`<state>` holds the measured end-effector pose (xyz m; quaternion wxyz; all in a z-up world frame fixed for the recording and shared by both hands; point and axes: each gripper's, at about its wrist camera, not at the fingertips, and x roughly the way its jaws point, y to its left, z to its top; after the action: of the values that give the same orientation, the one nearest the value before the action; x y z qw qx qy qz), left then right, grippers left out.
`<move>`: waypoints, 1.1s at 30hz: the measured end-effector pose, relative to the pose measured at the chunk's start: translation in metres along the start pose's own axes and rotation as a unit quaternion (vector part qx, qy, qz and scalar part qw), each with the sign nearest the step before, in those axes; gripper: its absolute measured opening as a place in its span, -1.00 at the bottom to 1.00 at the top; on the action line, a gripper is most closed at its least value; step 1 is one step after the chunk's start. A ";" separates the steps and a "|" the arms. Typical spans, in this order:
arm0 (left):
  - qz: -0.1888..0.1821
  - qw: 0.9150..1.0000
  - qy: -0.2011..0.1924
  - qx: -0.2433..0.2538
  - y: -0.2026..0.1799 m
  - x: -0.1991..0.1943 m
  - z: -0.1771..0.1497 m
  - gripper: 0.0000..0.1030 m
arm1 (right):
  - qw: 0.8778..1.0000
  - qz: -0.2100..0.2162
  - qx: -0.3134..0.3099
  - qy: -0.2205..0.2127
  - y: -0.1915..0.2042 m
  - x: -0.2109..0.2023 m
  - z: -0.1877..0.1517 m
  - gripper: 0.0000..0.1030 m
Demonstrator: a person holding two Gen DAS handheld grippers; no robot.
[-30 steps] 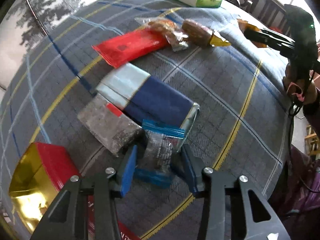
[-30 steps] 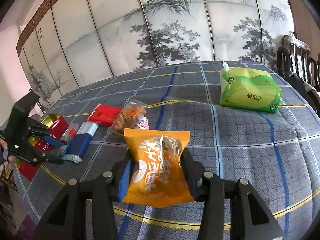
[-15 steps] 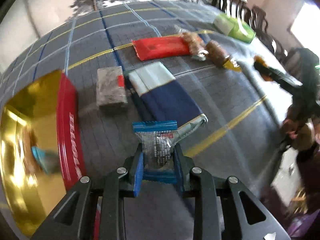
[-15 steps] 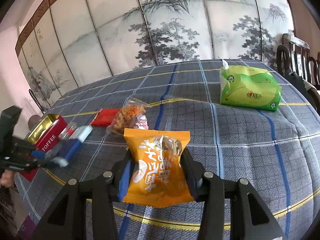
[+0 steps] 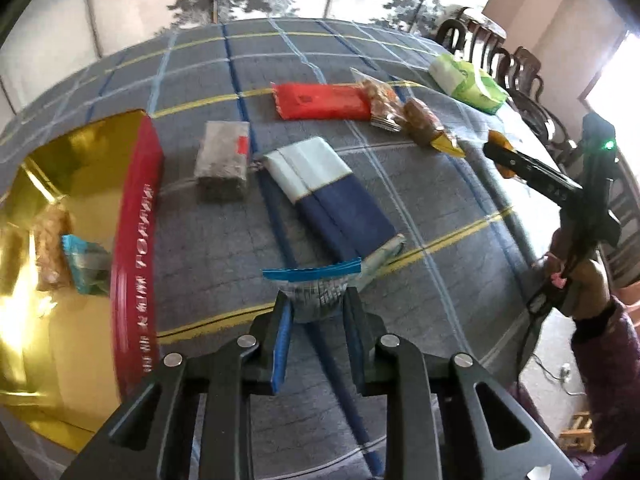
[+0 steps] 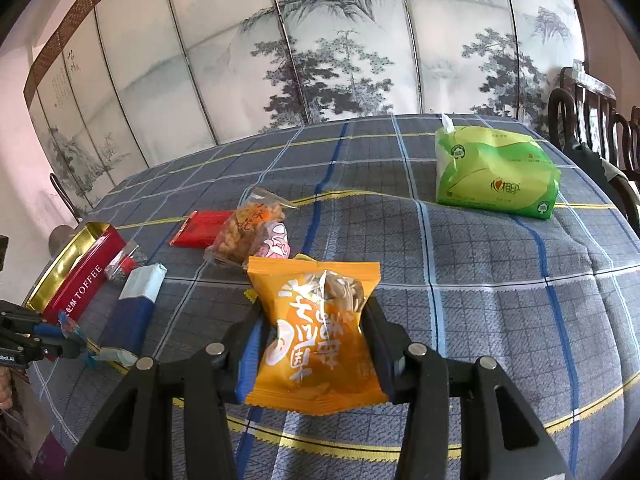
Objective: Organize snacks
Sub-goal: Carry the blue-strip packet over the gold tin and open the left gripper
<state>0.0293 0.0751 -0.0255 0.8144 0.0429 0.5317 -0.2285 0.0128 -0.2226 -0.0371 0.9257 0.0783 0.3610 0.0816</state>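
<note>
A small blue-edged clear packet (image 5: 316, 288) is hanging above the cloth beside the open red toffee tin (image 5: 136, 216), which is already holding two snacks. An orange snack bag (image 6: 316, 332) is sitting upright, lifted. Red, blue-and-white, grey and clear packets are lying flat nearby.

Bench covered by a grey plaid cloth (image 6: 480, 280) with blue and yellow lines. Lying on it: an open red toffee tin (image 5: 136, 240) with gold lining, a grey foil packet (image 5: 222, 160), a long blue-and-white wrapper (image 5: 332, 196), a flat red packet (image 5: 320, 100), a clear bag of fried snacks (image 6: 248, 232), a brown wrapped cake (image 5: 424, 124), and a green tissue pack (image 6: 496, 176).
</note>
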 end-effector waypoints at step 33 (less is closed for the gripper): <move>0.135 0.978 -0.145 -0.060 0.019 -0.096 -0.011 -0.60 | 0.995 0.073 -0.060 -0.015 0.124 0.004 -0.015 -0.08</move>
<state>-0.0033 0.1269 0.0512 0.9071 0.0315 0.4104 -0.0882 -0.0063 -0.1000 -0.0256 0.9255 0.0498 0.3351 0.1691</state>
